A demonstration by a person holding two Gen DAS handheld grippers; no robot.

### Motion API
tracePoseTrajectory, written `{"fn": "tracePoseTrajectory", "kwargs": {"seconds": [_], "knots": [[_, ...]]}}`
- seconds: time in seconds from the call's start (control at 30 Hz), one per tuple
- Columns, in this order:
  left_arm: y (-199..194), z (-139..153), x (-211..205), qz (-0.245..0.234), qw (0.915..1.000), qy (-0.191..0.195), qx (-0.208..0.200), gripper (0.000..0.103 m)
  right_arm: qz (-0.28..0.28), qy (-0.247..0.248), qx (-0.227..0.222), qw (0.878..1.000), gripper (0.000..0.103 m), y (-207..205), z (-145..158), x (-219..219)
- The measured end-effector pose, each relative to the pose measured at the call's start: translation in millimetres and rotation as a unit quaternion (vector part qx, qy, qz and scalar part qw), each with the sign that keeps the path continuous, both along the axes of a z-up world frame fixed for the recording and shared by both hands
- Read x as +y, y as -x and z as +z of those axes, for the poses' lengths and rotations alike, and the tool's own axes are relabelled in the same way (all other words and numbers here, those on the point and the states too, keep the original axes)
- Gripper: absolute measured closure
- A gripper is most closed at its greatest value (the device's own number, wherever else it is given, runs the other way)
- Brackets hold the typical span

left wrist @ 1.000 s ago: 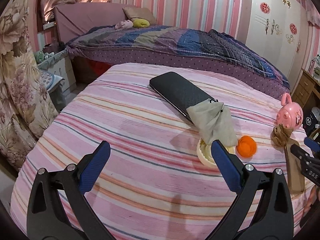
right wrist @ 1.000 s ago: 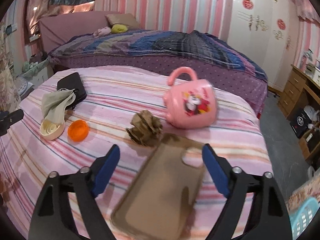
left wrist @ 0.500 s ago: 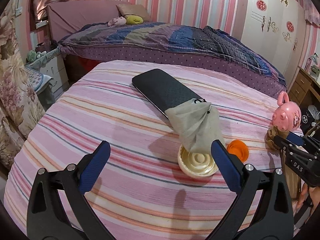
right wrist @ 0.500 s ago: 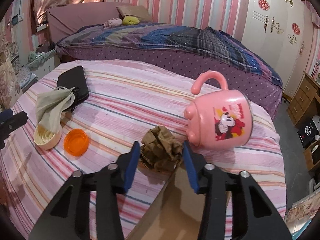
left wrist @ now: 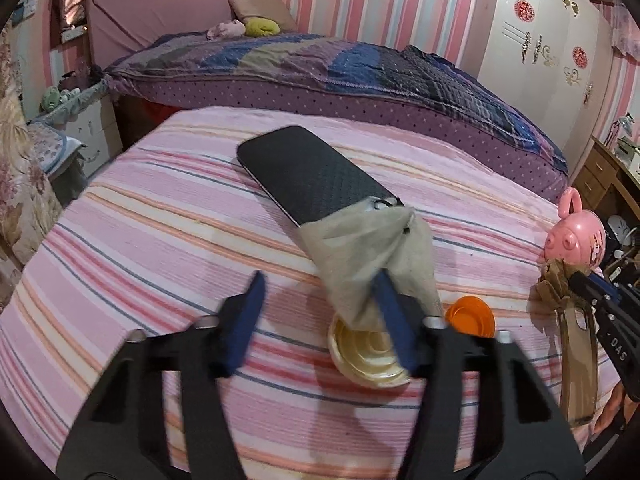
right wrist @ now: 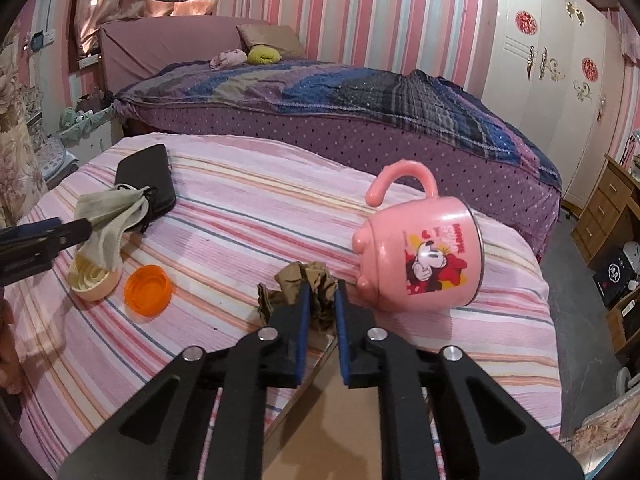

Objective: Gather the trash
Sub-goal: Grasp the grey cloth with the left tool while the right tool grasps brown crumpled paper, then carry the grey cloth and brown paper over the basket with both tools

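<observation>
1. My right gripper [right wrist: 320, 286] is closing its jaws on the crumpled brown paper [right wrist: 316, 280] beside the pink mug [right wrist: 424, 256].
2. My left gripper [left wrist: 320, 286] is closing, jaws apart, over bare striped cloth [left wrist: 160, 264].
3. Farther: grey pouch [left wrist: 372, 248], black case [left wrist: 304, 176].

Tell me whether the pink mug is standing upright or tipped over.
Tipped over. The pink mug lies on its side on the striped cover, handle pointing up, its printed picture turned sideways.
</observation>
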State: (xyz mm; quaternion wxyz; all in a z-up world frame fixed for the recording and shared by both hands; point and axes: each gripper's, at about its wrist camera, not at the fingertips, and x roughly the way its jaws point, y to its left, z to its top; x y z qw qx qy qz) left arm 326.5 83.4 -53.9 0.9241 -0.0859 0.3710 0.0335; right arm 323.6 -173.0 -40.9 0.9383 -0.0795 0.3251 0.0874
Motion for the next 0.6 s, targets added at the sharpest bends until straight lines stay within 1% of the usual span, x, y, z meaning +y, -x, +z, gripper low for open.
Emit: {"fn": "tracePoseTrajectory", "kwargs": {"seconds": [0.03,0.07,0.13,0.2,0.23,0.27,0.47,0.6], "knots": [[-2,-2,0,-0.007,1.0000,0.006,0.004,0.073,0.002,-0.001,-0.002,1.000,0.091,2,2,-1],[-2,-2,-1,-0.013,0.9998,0.012,0.005,0.082,0.003,-0.002,-0.004,1.000,0.091,3,3,-1],[0,-1,-2,-0.016,0.9998,0.015,-0.003,0.086,0.005,-0.006,-0.007,1.000,0.091,8,5,-3],[3,2,-3,-0.019,0.9996,0.014,-0.013,0.092,0.006,-0.008,-0.009,1.000,0.091,13,5,-4],[5,4,-3,-0.020,0.9996,0.013,-0.017,0.094,0.006,-0.007,-0.009,1.000,0.091,16,4,-5],[7,6,-4,-0.020,0.9995,0.013,-0.021,0.097,0.006,-0.006,-0.009,1.000,0.091,17,4,-6],[21,20,-3,-0.019,0.9988,0.018,-0.040,0.098,0.002,-0.008,-0.023,1.000,0.091,29,9,-9],[32,30,-8,-0.022,0.9983,0.014,-0.052,0.098,0.005,-0.007,-0.028,1.000,0.091,36,11,-11]]}}
